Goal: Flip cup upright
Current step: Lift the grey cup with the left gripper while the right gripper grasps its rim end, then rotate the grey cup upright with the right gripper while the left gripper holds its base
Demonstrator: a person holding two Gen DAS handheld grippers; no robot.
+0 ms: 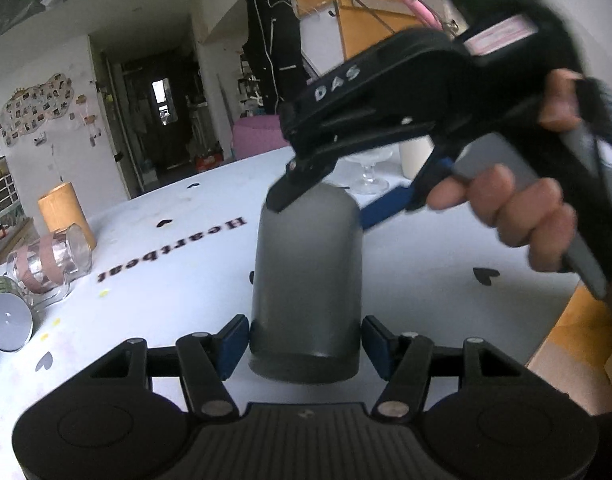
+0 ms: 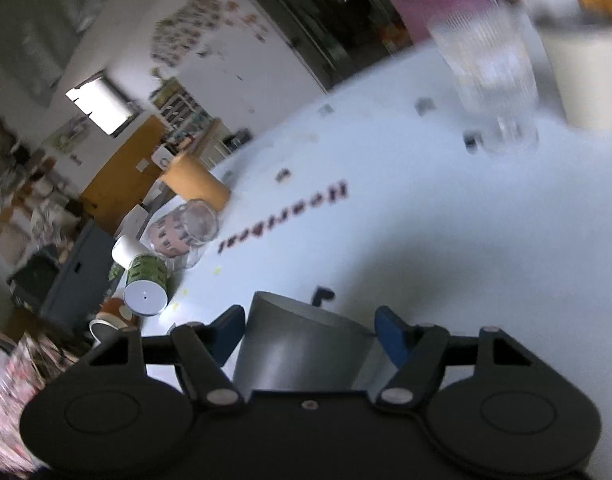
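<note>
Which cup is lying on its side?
The clear glass mug with pink bands, at the table's left edge. It lies tipped over, while the grey cup between the jaws and the orange cup behind the mug stand up.
</note>
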